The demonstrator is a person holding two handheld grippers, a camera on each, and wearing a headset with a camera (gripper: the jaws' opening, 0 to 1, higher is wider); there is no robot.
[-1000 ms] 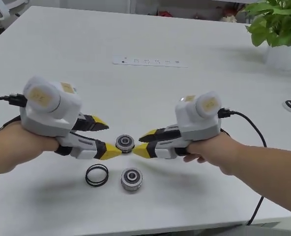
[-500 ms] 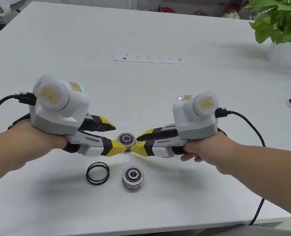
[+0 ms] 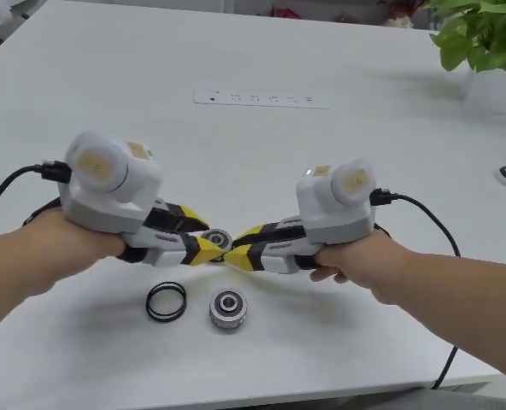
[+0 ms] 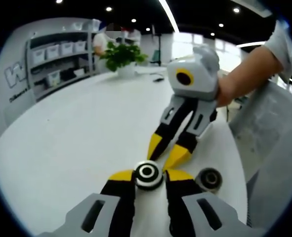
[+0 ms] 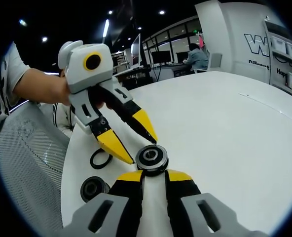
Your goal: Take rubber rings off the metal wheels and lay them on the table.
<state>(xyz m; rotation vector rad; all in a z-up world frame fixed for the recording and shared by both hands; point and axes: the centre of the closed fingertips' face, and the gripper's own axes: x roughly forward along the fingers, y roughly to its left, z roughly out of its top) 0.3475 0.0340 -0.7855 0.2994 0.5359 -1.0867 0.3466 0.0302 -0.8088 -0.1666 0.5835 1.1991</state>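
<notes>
Left gripper [image 5: 139, 147]: my jaws closed onto wheel [image 3: 218, 238], one yellow tip on each side of it, middle of head view. Right gripper [image 4: 165, 154]: my jaws narrow, tips against same wheel's rim from opposite side; cannot tell if they pinch it. Wheel has dark band round its edge. Loose rubber ring [image 3: 166, 301] flat on table [image 3: 261, 162], lower left of centre. Second wheel [image 3: 228, 308] just right of ring, not touching.
</notes>
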